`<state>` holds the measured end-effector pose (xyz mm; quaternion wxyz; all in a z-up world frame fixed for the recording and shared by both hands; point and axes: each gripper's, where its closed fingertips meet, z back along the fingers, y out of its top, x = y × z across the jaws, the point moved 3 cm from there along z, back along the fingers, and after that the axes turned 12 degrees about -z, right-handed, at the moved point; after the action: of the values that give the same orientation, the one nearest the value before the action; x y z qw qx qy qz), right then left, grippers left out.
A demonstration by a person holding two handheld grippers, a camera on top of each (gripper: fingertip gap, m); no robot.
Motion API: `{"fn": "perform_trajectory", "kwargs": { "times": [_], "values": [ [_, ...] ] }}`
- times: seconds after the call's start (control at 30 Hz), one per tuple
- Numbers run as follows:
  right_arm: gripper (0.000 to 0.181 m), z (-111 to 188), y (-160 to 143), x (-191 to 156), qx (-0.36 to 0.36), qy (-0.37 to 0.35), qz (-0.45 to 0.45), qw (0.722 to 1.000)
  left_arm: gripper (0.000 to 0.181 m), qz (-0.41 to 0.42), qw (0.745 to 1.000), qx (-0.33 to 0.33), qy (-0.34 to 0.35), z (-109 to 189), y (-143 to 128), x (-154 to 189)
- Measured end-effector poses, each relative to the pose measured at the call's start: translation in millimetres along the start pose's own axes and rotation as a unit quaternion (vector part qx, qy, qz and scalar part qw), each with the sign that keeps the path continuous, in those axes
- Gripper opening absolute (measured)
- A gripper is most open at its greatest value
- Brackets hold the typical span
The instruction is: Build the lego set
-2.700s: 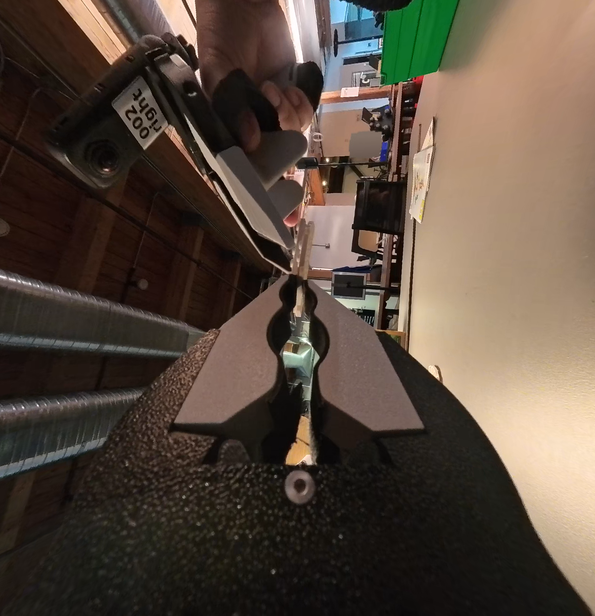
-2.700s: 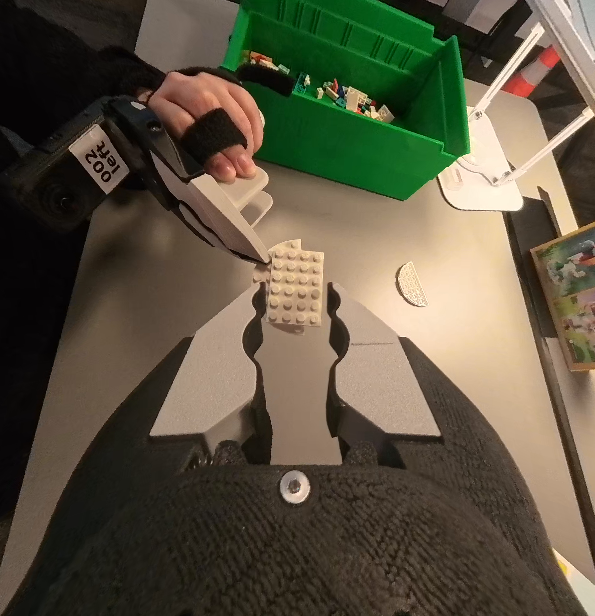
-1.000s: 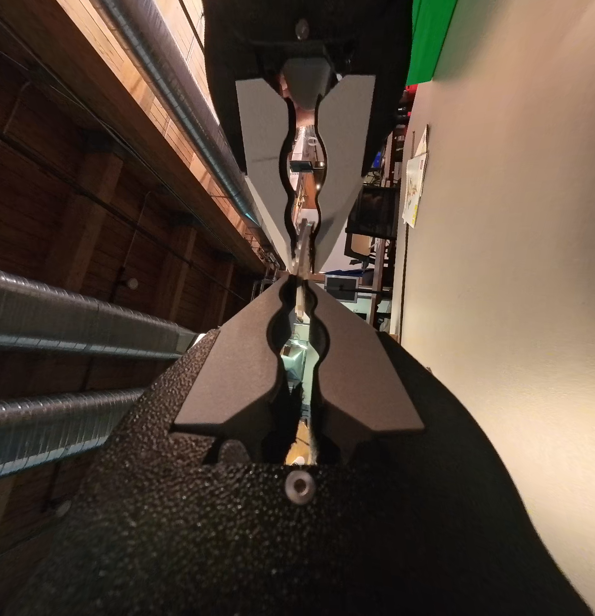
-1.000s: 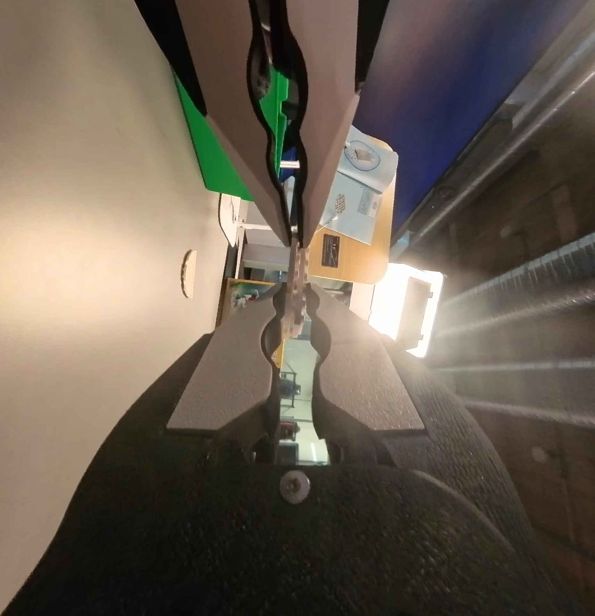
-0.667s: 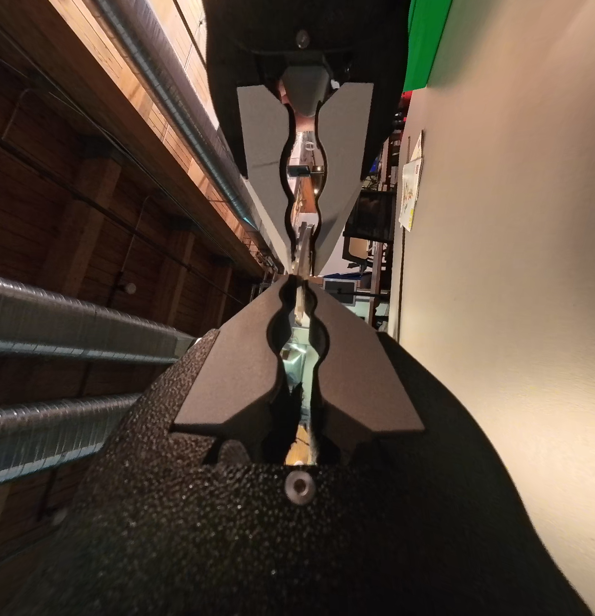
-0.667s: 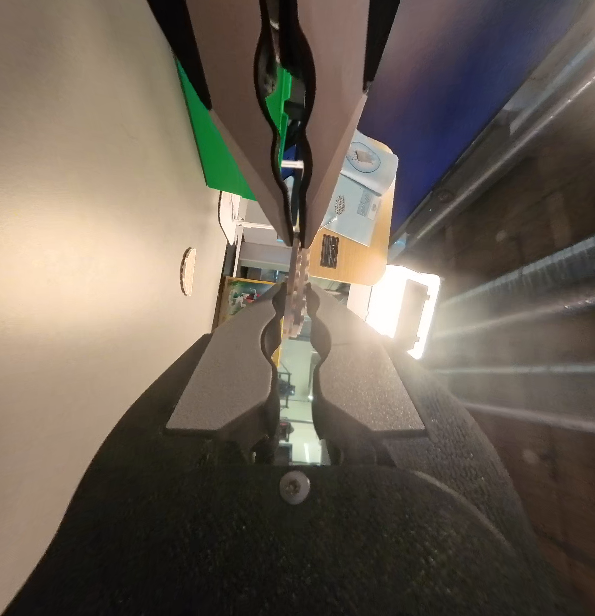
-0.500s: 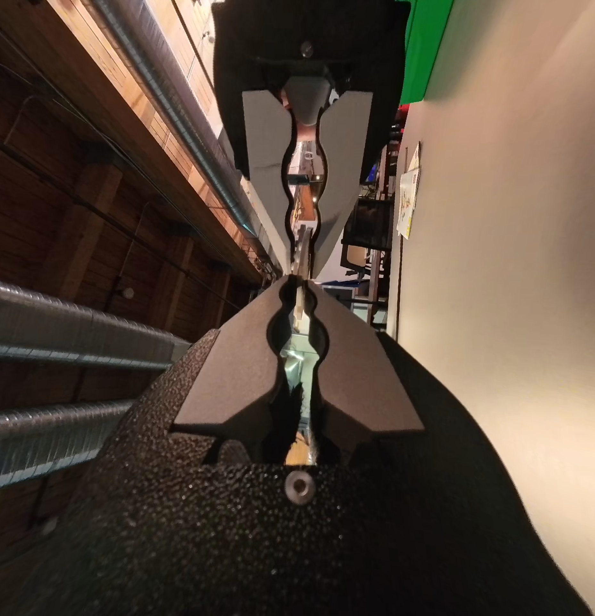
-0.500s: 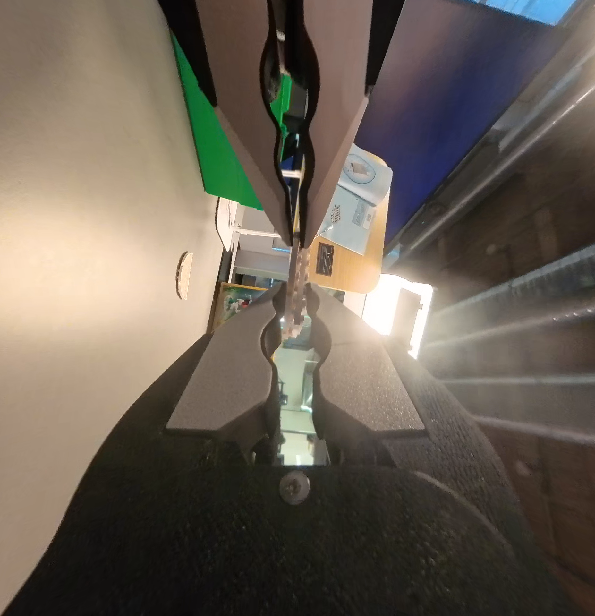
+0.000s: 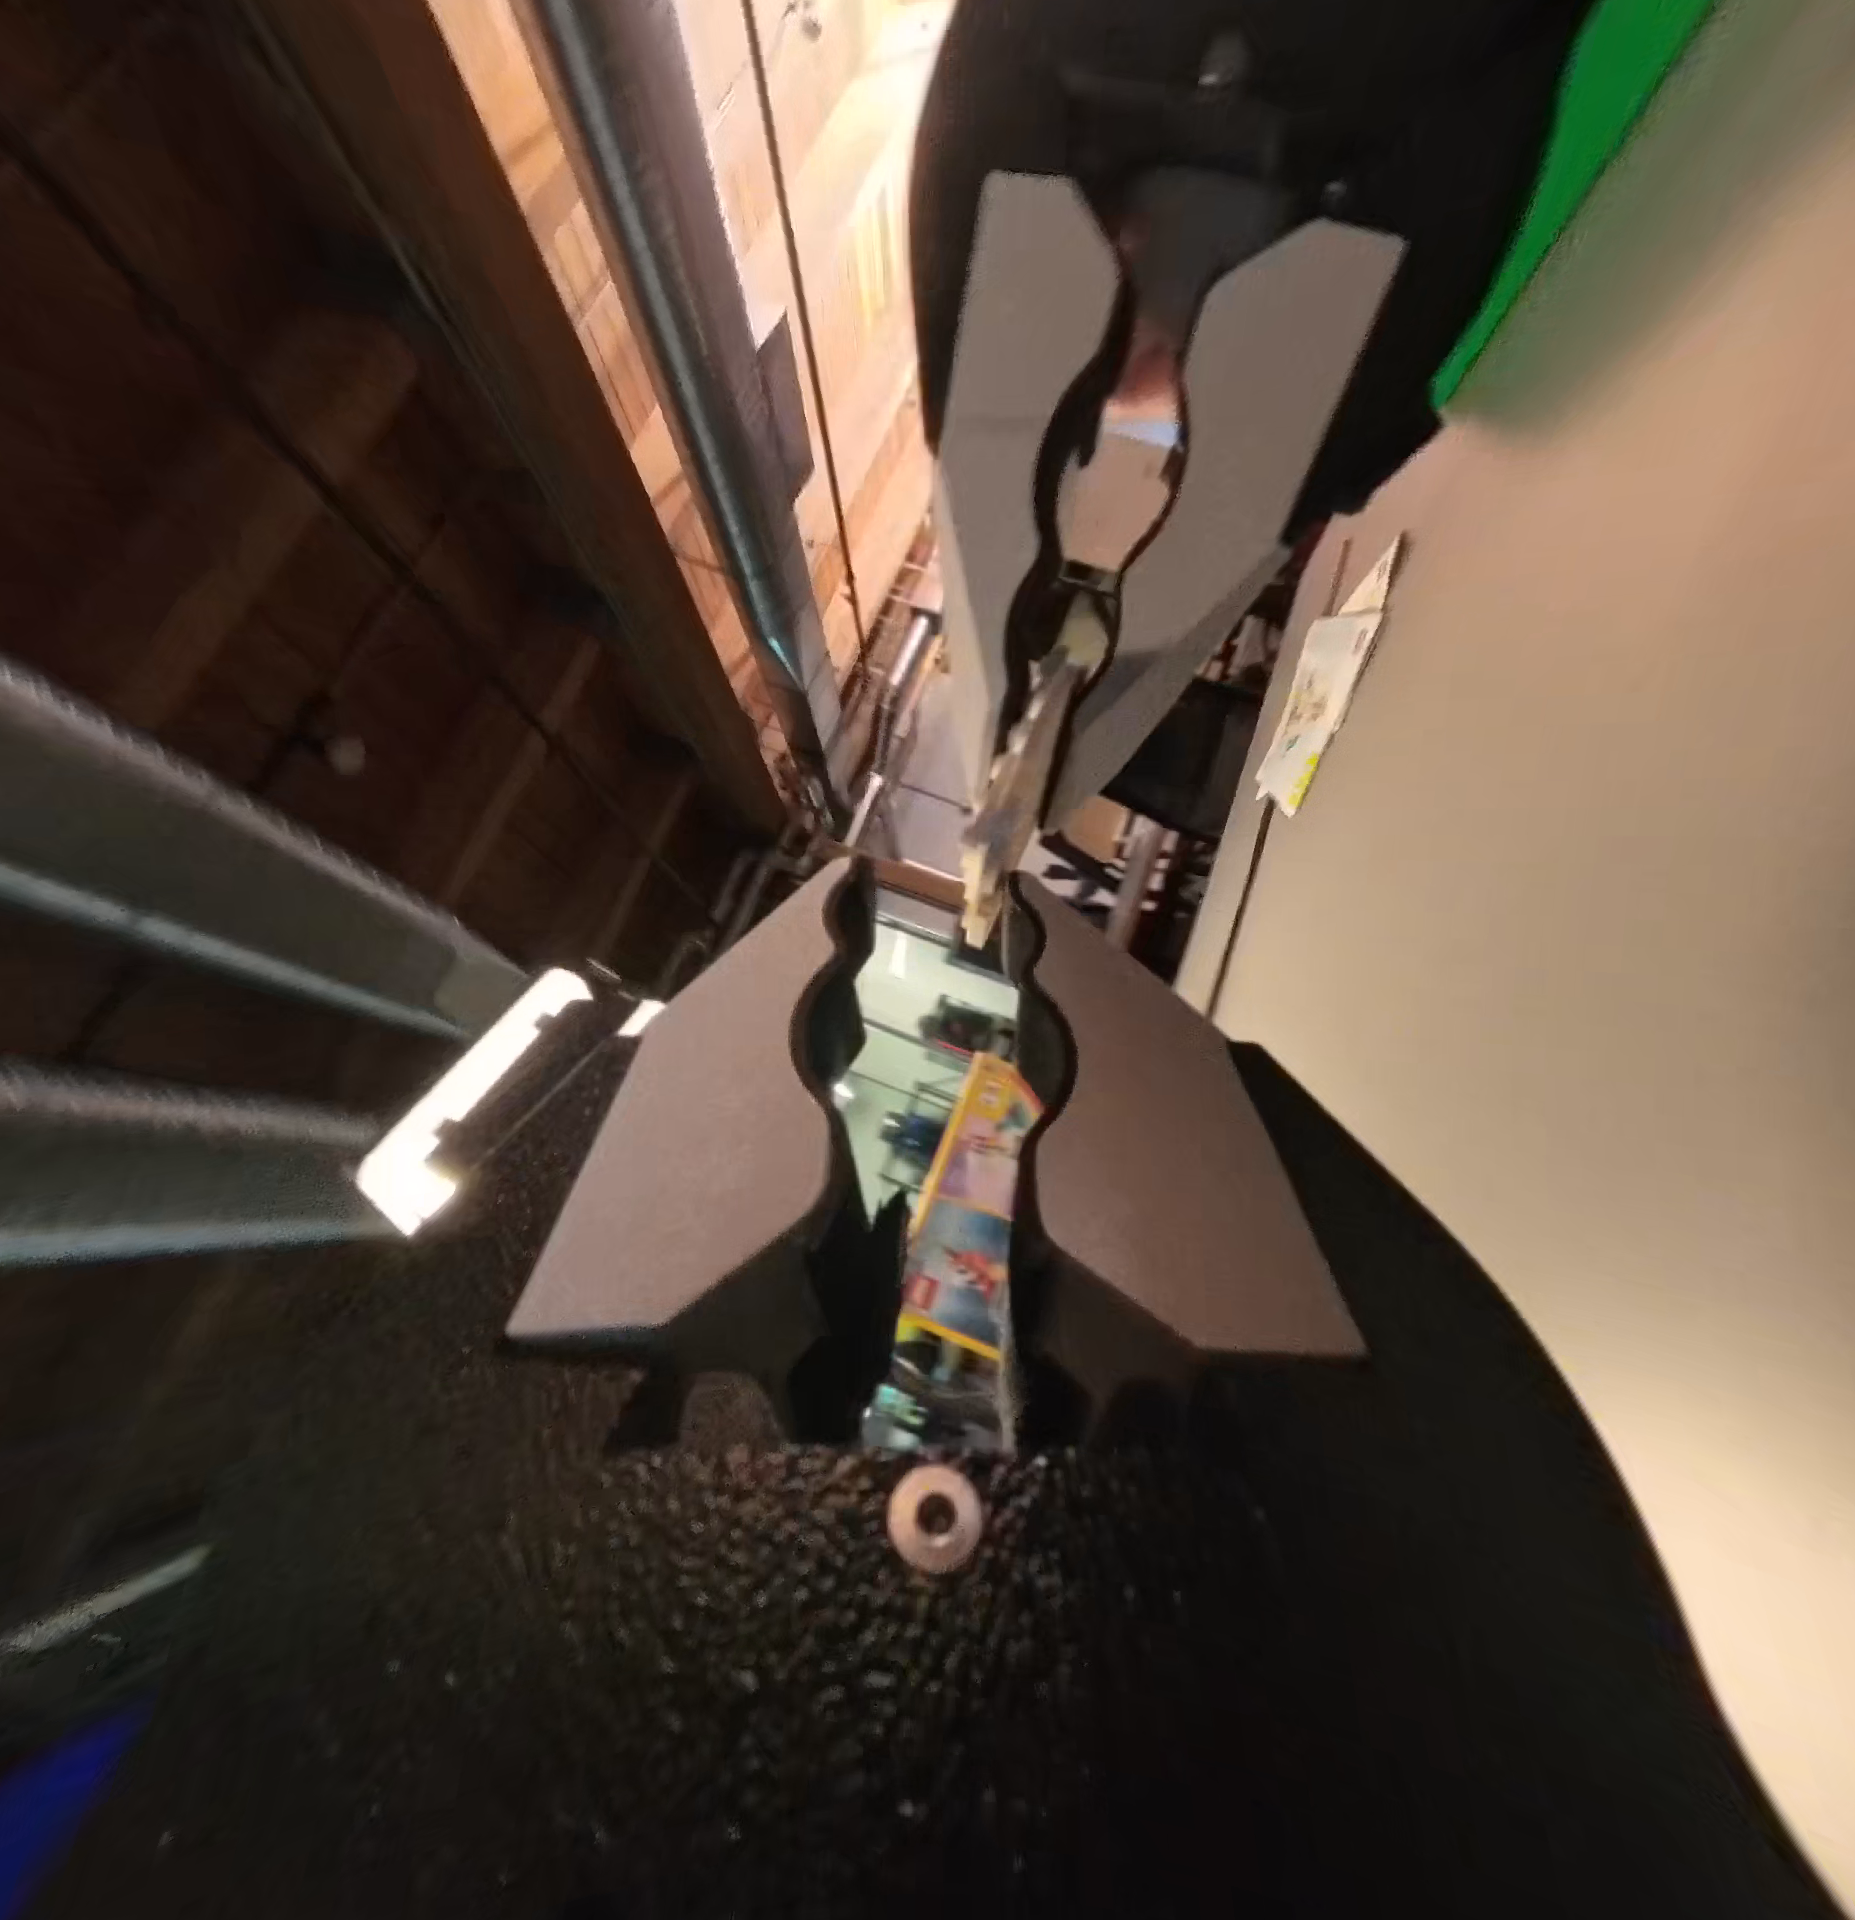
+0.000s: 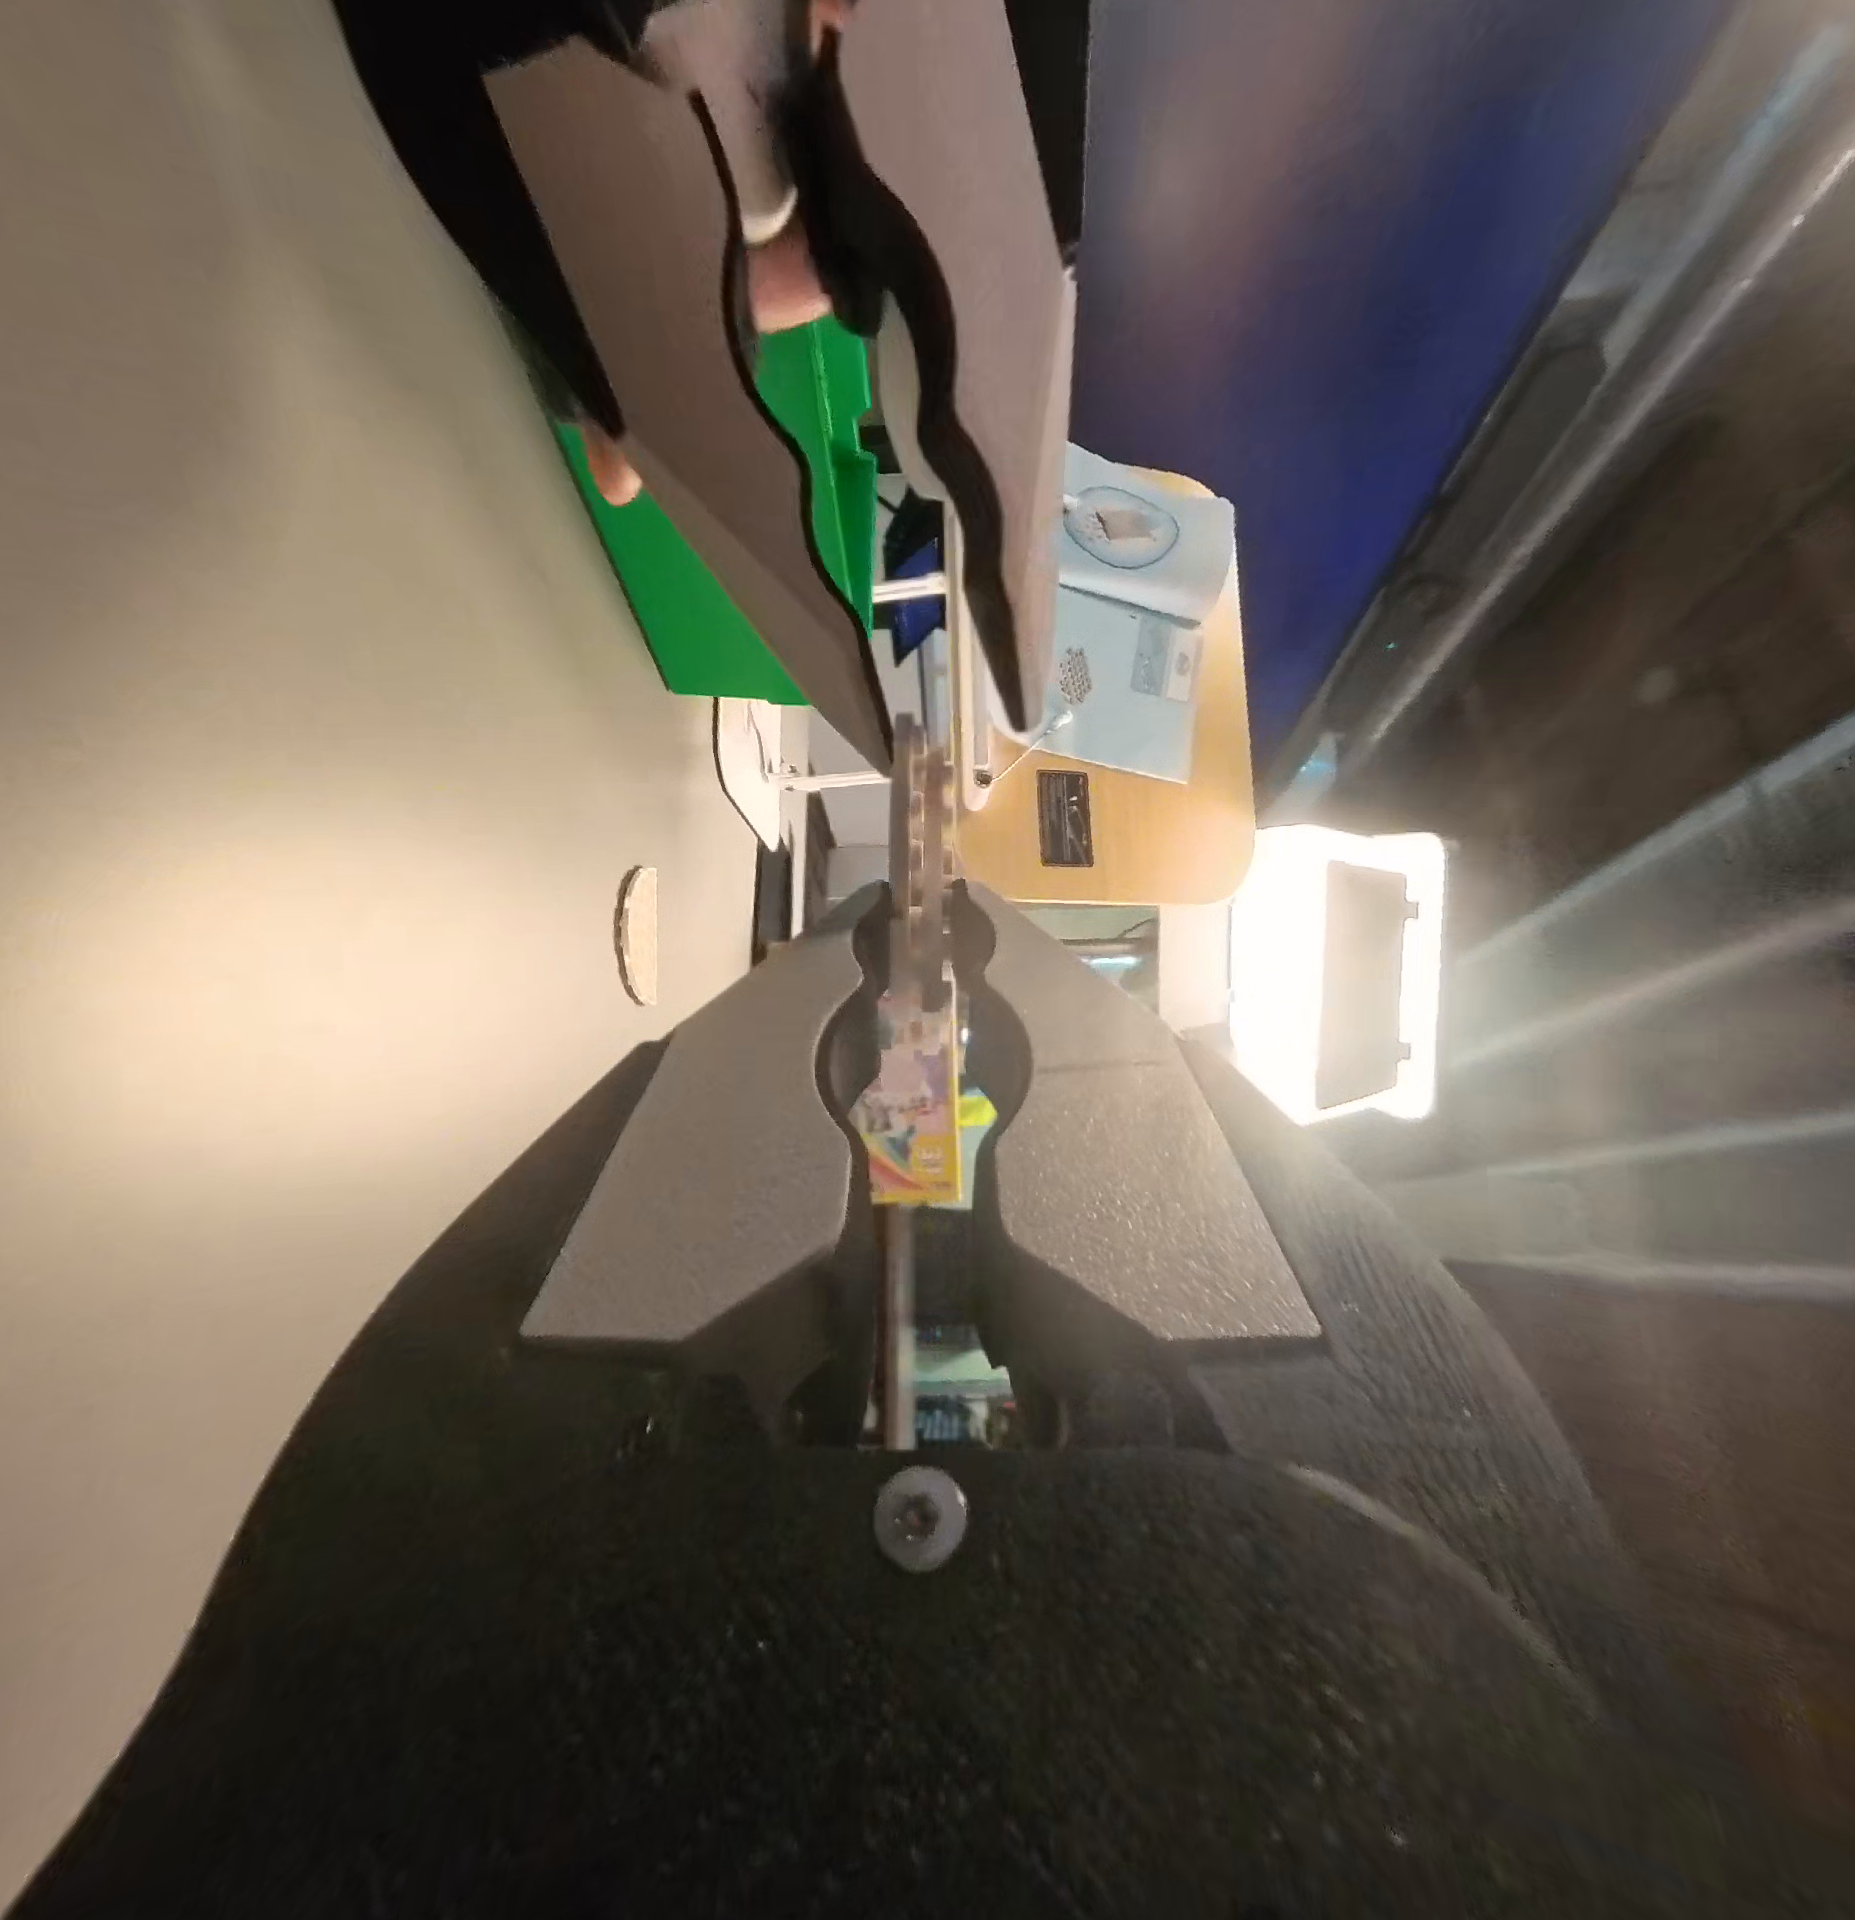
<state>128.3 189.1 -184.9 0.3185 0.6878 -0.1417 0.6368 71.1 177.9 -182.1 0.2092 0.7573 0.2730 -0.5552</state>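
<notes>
Right gripper [image 10: 918, 904] pinched the edge-on white plates [image 10: 918, 831], left gripper [image 9: 928, 894] stood wide beside them, half-round plate [image 10: 637, 935] lay on table [image 10: 279, 831].

table [image 10: 227, 727]: pale beige | on it: green bin [image 10: 694, 613]; half-round plate [image 10: 637, 935]; booklet [image 9: 1318, 707]

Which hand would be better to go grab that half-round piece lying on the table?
Left, probably: the left gripper is open, clamping nothing, while the right gripper is shut on the joined plates and must release them to take the half-round piece.
</notes>
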Motion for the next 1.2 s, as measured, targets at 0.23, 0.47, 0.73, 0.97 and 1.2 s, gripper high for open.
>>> {"fn": "perform_trajectory", "kwargs": {
  "times": [0.23, 0.47, 0.73, 0.97, 1.2],
  "values": [
    [0.008, 3.9, 2.8, 4.3, 0.011, 0.018, -0.049, 0.999, 0.004, -0.007, 1.000, 0.003, -0.014, 1.4, -1.0, 2.6],
    [0.008, 11.0, 9.0, 9.1, 0.033, 0.045, -0.080, 0.995, 0.002, 0.020, 0.999, 0.035, -0.027, 5.4, 7.4, -4.5],
    [0.009, 18.6, 19.6, 13.8, 0.060, 0.091, -0.101, 0.989, 0.001, 0.098, 0.991, 0.075, -0.042, 7.5, 13.4, -9.4],
    [0.008, 13.6, 15.9, 15.5, 0.016, 0.078, -0.084, 0.993, 0.001, 0.106, 0.991, 0.071, -0.041, 7.3, 11.1, -10.2],
    [0.009, 13.3, 13.4, 11.6, 0.000, 0.075, -0.060, 0.995, 0.001, 0.091, 0.993, 0.065, -0.049, 5.9, 11.9, -4.5]
  ]
}}
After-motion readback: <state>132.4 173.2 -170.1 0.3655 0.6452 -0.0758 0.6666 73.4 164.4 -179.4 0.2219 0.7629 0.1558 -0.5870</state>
